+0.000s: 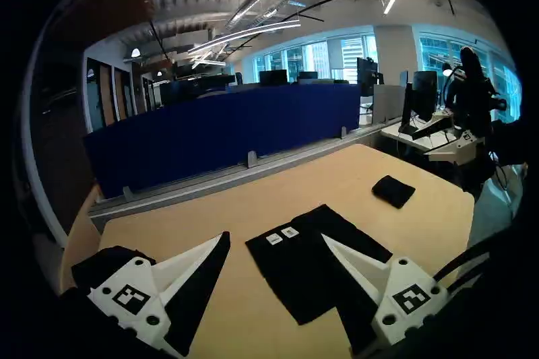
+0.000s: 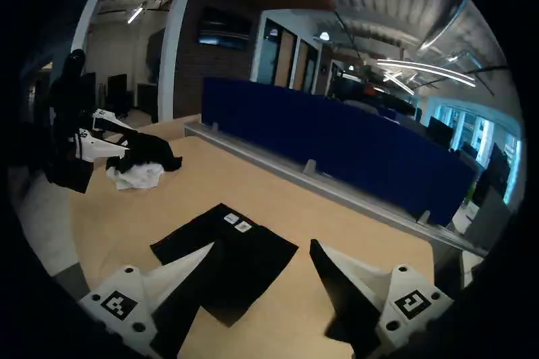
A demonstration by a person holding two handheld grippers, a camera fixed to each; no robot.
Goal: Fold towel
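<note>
The towel (image 1: 303, 271), seemingly laid flat, is being approached; left gripper (image 1: 275, 236) and right gripper (image 2: 263, 244) are being held wide, corners to be pinched next.

My left gripper view looks low and close across the pale wooden worktop (image 1: 283, 184). My right gripper view faces likewise from farther right. Both share the flat black towel (image 1: 296, 271) and the blue partition (image 1: 222, 130).
</note>
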